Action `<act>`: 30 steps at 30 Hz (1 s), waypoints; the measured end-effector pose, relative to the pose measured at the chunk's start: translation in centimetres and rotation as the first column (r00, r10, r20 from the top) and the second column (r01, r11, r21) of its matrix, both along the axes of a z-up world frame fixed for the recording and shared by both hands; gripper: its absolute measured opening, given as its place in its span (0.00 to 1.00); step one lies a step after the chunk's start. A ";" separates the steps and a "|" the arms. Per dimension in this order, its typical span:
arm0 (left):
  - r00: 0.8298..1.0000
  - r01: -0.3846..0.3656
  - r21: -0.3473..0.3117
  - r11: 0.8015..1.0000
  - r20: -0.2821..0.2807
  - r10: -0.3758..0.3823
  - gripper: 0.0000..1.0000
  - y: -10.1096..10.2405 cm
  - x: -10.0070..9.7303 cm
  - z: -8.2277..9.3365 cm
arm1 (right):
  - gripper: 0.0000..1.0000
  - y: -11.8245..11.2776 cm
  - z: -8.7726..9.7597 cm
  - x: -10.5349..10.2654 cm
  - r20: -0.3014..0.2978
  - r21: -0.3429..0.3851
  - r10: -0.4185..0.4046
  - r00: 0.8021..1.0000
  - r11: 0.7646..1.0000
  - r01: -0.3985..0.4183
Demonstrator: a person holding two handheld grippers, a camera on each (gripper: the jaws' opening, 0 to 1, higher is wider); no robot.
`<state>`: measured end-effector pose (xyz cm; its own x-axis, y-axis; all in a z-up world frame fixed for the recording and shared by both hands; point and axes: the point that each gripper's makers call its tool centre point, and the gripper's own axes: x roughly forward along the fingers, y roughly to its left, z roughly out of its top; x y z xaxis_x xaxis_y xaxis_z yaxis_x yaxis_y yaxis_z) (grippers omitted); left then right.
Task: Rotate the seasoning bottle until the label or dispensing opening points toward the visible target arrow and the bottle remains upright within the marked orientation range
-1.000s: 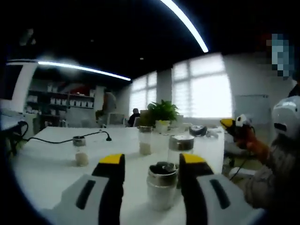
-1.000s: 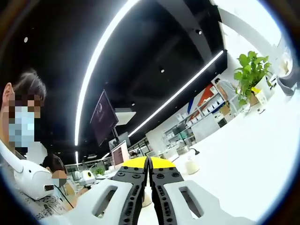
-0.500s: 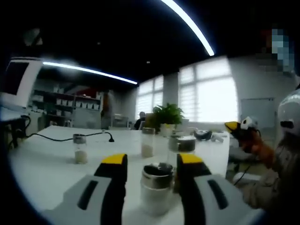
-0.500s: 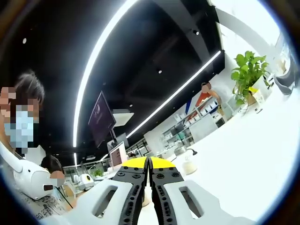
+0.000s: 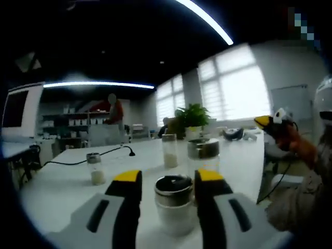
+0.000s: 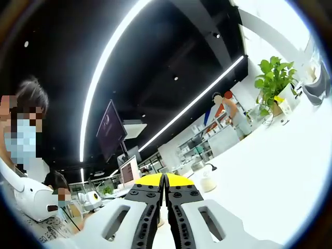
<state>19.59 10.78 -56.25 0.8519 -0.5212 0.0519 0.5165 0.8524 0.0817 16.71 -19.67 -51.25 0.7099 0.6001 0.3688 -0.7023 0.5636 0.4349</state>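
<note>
So the whole thing sits on a big white table (image 5: 62,176) in an open office, dark ceiling with long light strips (image 5: 207,21) curving across it. The left gripper (image 5: 164,179) has its yellow-tipped jaws spread apart on either side of the seasoning bottle (image 5: 174,205), a squat jar with a shiny metal cap, standing upright on the table right between them. I can't tell if the jaws actually touch it or just sit close beside it.

Behind it there are three more shakers standing upright: a small shaker (image 5: 95,168) off to the left, a tall shaker (image 5: 169,151) in the middle and a wide-capped shaker (image 5: 203,154) just past the right jaw. A black cable (image 5: 88,160) snakes over the table behind the small one. Further back there's a potted plant (image 5: 192,116), bright windows with blinds (image 5: 233,85), shelves, a monitor (image 5: 14,109) at the left, and a person in red (image 5: 115,109) standing by the shelves.

In the right gripper view, the right gripper (image 6: 165,180) is pressed together with nothing between the jaws, tilted up toward the ceiling. You can see the same plant (image 6: 274,83), a hanging screen (image 6: 110,129) and the white tabletop sloping off to the right.
</note>
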 end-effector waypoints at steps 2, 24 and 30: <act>1.000 0.003 0.000 1.000 -0.003 -0.003 0.40 -0.1 0.1 -0.2 | 0.00 0.1 0.0 0.0 0.000 0.000 -0.001 1.000 1.000 0.001; 0.998 0.054 -0.018 0.998 -0.026 -0.055 0.33 -0.2 0.2 -0.6 | 0.00 0.4 -0.1 0.2 -0.009 -0.001 0.000 1.000 1.000 0.000; 0.996 0.080 -0.022 0.997 -0.038 -0.081 0.33 -0.2 0.2 -0.5 | 0.00 0.5 -0.2 0.2 -0.011 -0.003 0.007 1.000 1.000 -0.007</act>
<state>19.76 10.59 -56.79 0.8086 -0.5876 0.0314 0.5862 0.8090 0.0435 16.90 -19.17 -51.47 0.7100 0.6058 0.3591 -0.7011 0.5602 0.4412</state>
